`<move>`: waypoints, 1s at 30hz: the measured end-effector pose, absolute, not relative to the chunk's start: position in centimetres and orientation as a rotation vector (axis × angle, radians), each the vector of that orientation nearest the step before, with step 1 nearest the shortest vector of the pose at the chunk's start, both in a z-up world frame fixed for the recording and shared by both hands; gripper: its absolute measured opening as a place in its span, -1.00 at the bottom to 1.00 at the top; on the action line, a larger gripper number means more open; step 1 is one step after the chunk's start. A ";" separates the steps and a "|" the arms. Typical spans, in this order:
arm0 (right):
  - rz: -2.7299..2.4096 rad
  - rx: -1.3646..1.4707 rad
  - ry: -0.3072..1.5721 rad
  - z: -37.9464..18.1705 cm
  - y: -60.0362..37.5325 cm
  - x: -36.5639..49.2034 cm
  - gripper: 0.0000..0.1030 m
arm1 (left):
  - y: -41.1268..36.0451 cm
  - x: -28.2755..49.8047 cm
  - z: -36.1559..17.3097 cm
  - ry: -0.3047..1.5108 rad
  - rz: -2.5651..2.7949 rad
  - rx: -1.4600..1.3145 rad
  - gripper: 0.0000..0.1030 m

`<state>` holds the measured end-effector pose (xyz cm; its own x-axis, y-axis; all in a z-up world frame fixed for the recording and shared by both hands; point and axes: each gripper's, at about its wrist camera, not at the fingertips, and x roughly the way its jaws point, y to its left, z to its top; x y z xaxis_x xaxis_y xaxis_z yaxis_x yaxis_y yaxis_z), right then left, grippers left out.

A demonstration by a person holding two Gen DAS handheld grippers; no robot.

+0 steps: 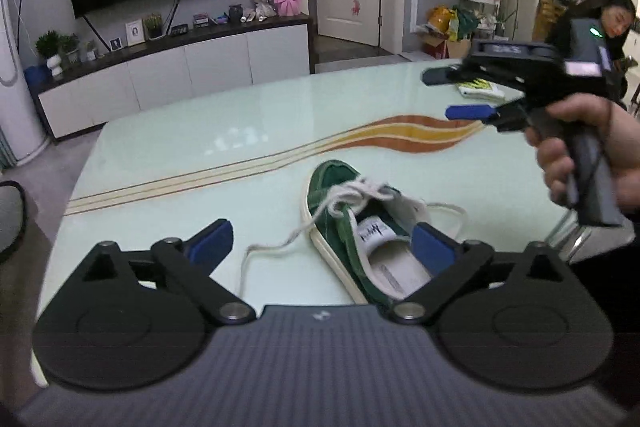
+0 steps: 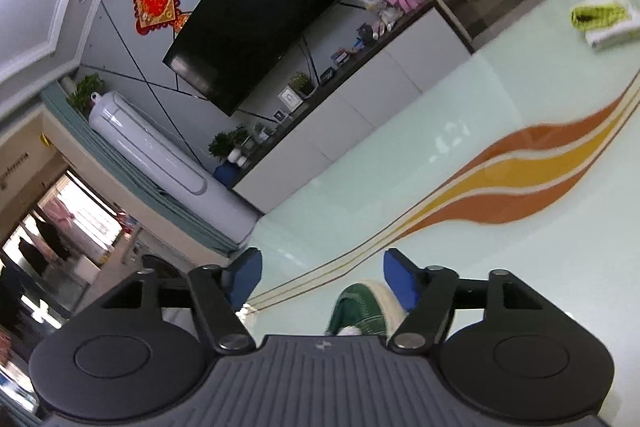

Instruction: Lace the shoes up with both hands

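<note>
One green shoe (image 1: 352, 227) sits near the tabletop's (image 1: 200, 147) front edge, its white lace (image 1: 280, 243) trailing loose. Two grippers, left gripper (image 1: 324, 247) and right gripper (image 2: 322, 279), both spread wide, holding nothing.

The left tool (image 1: 324, 243) hangs low over the tabletop (image 1: 240, 143) with its blue fingers (image 1: 214, 241) spread wide and nothing between them. The right tool (image 1: 456, 93), gripped at its handle by a hand (image 1: 588, 151), is raised higher above the tabletop, rolled so its fingers seem stacked one over the other, parted and empty; motion blur softens its outline.
</note>
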<state>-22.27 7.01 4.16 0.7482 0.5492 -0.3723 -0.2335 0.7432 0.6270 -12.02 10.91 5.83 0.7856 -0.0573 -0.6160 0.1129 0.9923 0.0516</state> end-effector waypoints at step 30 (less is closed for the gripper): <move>1.057 -1.199 0.687 2.0 36.8 -22.8 -1.00 | 12.8 -12.7 -8.8 0.779 -0.423 -0.200 0.96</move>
<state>-22.83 36.82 1.96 0.3867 0.2807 -0.8785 -0.9168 0.0139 -0.3991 -12.73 12.79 -8.80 0.6337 -0.4396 -0.6365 0.2943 0.8980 -0.3272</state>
